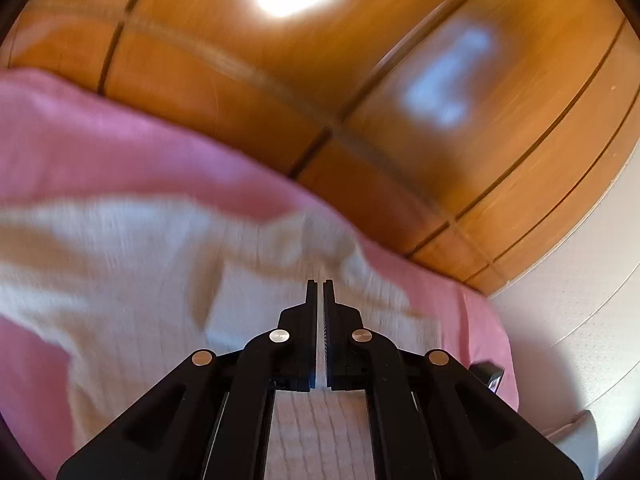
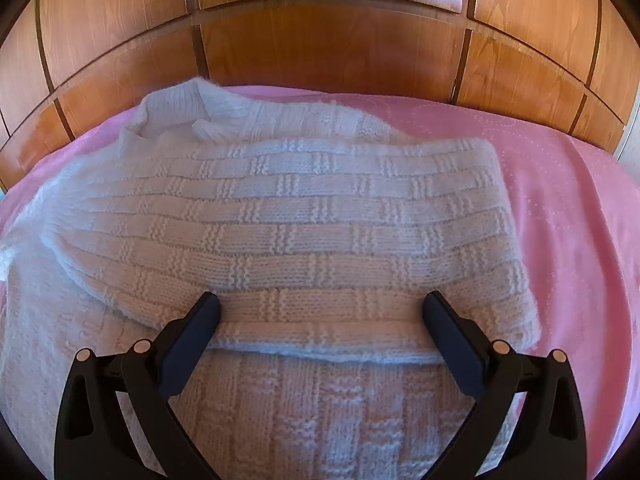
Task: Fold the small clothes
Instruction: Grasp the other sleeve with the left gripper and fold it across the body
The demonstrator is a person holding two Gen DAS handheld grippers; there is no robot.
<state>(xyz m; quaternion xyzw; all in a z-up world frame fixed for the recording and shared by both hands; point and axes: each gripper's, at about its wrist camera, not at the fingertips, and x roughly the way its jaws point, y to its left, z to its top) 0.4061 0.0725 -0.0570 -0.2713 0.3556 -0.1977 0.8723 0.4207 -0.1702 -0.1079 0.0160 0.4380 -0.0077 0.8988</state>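
ok, status, left to right. left gripper [image 1: 319, 283]: jaws pressed together, no fabric visibly between the tips. its view is tilted and blurred, looking over the white knit sweater [image 1: 160, 280] toward the wooden headboard [image 1: 360, 100], so it reads as off the cloth and out of the work right now.

right gripper [image 2: 320, 300]: jaws spread wide, straddling the folded-over sweater [image 2: 280, 220] near its front edge. can't tell if the pads touch the knit or hover just above it. nothing pinched.

sweater lies on the pink bedsheet [image 2: 560, 200], 1 part already folded over onto the body, collar end toward the headboard [image 2: 320, 40], a sleeve bunched at the far left.

risks, my read:
- if the right jaws close where they are, they likely catch only the top layer, or both layers unevenly, and the fold skews.
- chunky loose knit: a drag instead of a lift would pull the lower layer along and open the fold.
- left sleeve bunch could get trapped under the next fold and leave a lump.
- left gripper coming back in fast could scuff the top layer out of line.

view differences: right wrist view shows fold edge, stitch pattern and collar clearly. left wrist view shows none of that sharp, only that its own jaws are together, plus a white wall [image 1: 580, 300] at the right that the other view lacks.
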